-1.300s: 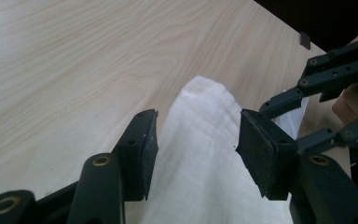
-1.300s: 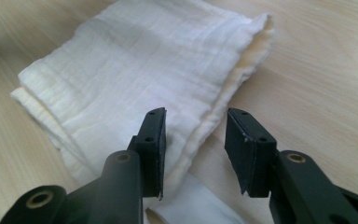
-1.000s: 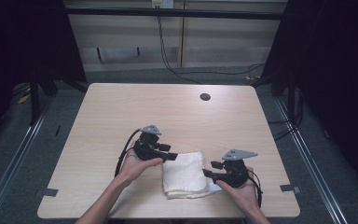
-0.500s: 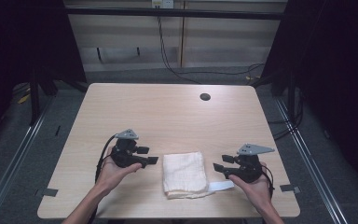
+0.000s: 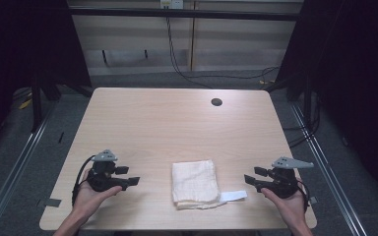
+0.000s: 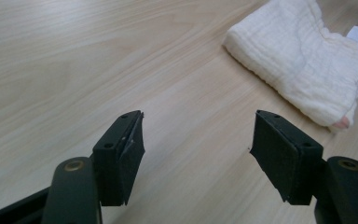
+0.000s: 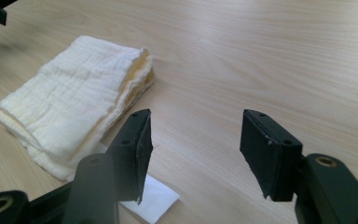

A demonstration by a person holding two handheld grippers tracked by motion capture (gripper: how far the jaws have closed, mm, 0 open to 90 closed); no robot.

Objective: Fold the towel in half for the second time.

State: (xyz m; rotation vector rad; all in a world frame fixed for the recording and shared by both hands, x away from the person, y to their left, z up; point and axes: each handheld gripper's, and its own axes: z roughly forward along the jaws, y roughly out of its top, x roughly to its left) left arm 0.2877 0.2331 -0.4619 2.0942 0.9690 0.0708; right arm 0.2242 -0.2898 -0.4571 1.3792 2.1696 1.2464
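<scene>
A folded cream cloth (image 5: 195, 183) lies near the front middle of the wooden table (image 5: 177, 123), with a white label (image 5: 234, 196) sticking out at its right front corner. My left gripper (image 5: 132, 176) hovers to the cloth's left, open and empty. In the left gripper view the cloth (image 6: 303, 60) lies ahead at upper right, beyond my left gripper (image 6: 196, 142). My right gripper (image 5: 249, 176) is to the cloth's right; its jaws have just been opening, with nothing between them. The right gripper view has the cloth (image 7: 74, 102) at left and the label (image 7: 154, 198) under the left jaw of my right gripper (image 7: 196, 151).
A dark round hole (image 5: 216, 102) sits in the tabletop near the far edge. Cables (image 5: 187, 69) run over the floor behind the table, and metal rails (image 5: 325, 167) flank both sides.
Both grippers have drawn apart from the cloth, the left one going leftward and the right one rightward. The cloth now lies free on the table, and both sets of jaws stand wider.
</scene>
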